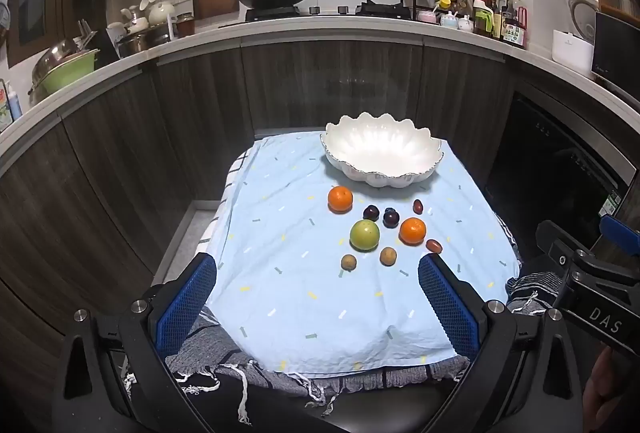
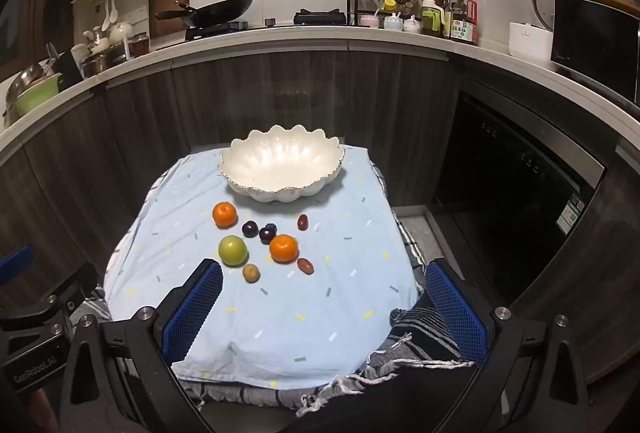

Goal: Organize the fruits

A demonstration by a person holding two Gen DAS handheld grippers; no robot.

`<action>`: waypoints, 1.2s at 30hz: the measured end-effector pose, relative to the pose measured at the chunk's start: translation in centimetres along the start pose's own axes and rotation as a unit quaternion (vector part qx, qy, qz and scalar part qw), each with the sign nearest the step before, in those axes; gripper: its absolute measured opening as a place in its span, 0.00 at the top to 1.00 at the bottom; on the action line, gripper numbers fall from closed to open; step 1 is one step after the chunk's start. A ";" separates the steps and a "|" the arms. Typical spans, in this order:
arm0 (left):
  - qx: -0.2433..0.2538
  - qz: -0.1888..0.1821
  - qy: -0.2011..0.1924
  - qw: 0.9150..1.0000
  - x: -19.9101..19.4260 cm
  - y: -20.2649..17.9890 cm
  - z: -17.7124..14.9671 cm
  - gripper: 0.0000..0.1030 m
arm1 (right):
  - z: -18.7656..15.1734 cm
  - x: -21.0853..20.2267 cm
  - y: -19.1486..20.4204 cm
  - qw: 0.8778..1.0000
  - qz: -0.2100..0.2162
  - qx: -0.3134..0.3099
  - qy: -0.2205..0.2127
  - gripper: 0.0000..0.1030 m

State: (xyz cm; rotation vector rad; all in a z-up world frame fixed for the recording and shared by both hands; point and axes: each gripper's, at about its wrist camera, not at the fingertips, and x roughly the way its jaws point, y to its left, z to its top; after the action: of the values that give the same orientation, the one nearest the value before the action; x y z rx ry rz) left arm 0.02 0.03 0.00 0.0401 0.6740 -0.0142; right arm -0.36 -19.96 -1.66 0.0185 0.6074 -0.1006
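Both tools, left tool (image 1: 318, 297) and right tool (image 2: 324, 303), stood open and empty; round fruits like the green apple (image 1: 364, 235) could probably roll off the bench cloth (image 1: 280, 293) if nudged.

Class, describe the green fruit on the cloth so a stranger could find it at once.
Start at the white scalloped bowl at the far end of the light blue cloth. Nearer than it lies a cluster of fruit; the green fruit sits at its left, the only green one and the largest.
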 end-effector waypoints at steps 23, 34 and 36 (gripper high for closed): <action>-0.002 -0.002 -0.003 1.000 -0.1 -0.3 0.1 0.00 | -0.1 -0.1 0.1 1.000 -0.001 -0.004 -0.002 0.01; -0.003 -0.003 -0.003 1.000 -0.1 -0.2 0.0 0.00 | -0.1 -0.3 0.2 1.000 -0.001 -0.004 -0.002 0.01; -0.003 -0.003 -0.003 1.000 -0.1 -0.2 0.0 0.00 | -0.1 -0.3 0.2 1.000 -0.001 -0.003 -0.001 0.01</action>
State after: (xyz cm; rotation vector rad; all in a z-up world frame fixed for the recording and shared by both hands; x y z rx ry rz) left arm -0.03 -0.20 0.07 0.0331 0.6681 -0.0178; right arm -0.63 -19.78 -1.59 0.0111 0.6048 -0.1011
